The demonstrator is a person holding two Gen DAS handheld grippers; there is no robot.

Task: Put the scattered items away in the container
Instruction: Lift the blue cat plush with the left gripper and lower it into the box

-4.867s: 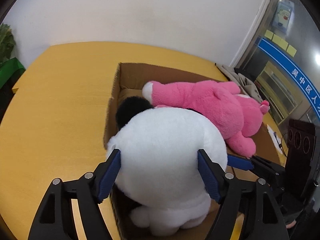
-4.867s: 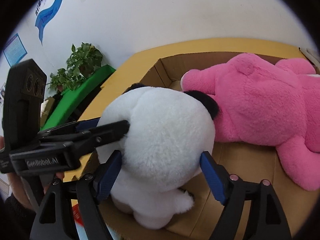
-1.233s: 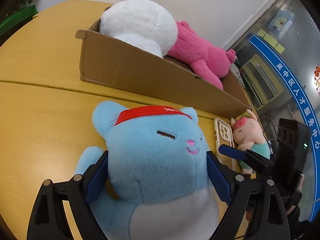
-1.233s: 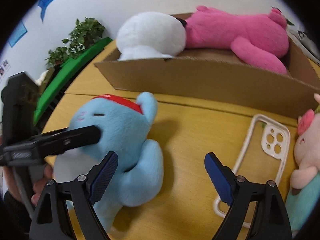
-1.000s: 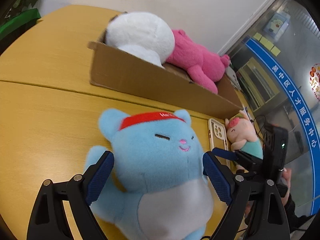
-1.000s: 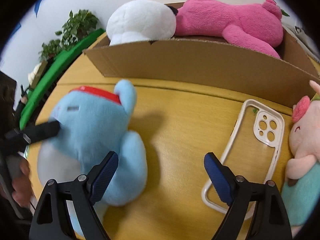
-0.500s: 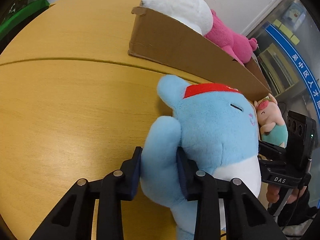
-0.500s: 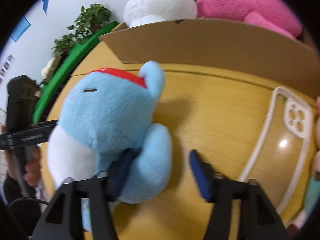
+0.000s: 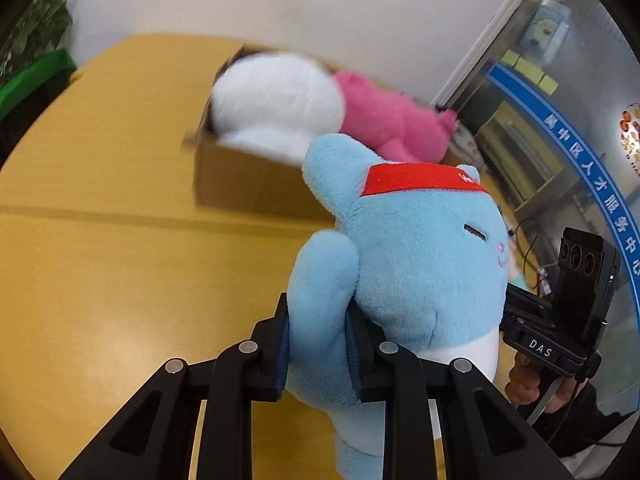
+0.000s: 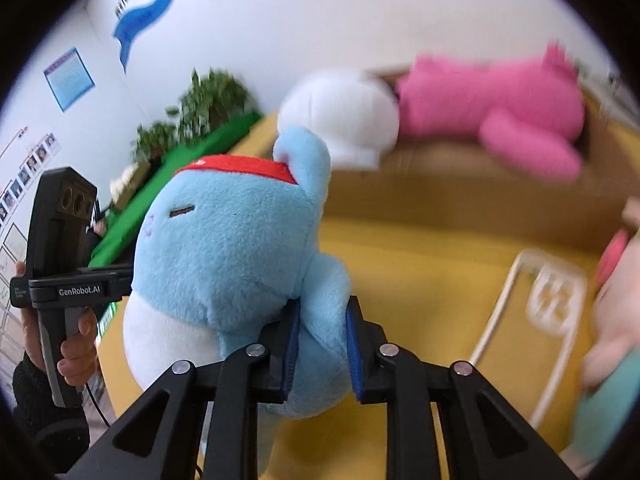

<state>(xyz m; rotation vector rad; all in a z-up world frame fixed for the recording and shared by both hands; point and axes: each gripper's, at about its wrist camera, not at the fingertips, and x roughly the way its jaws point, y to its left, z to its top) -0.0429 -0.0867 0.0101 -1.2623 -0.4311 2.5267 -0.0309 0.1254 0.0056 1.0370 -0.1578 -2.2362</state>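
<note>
A blue plush toy (image 9: pixel 420 264) with a red headband hangs upright above the yellow table. My left gripper (image 9: pixel 318 344) squeezes one of its arms, jaws still closing, pads pressed into the fur. My right gripper (image 10: pixel 320 344) pinches the toy's (image 10: pixel 224 248) other arm, jaws closing too. Behind stands the cardboard box (image 9: pixel 248 184) with a white plush (image 9: pixel 276 104) and a pink plush (image 9: pixel 392 124) inside. In the right wrist view the box (image 10: pixel 460 196) holds the white plush (image 10: pixel 344 112) and pink plush (image 10: pixel 500 104).
A clear phone case (image 10: pixel 532 316) lies on the yellow table (image 9: pixel 120 264), next to a pink-faced plush (image 10: pixel 616 320) at the right edge. A green planter with plants (image 10: pixel 192 136) stands beyond the table's far left. A hand (image 10: pixel 76 344) grips each tool's handle.
Both grippers went from wide open around the blue toy to pinching its arms. The toy has come up off the table and the views tilted toward the box.
</note>
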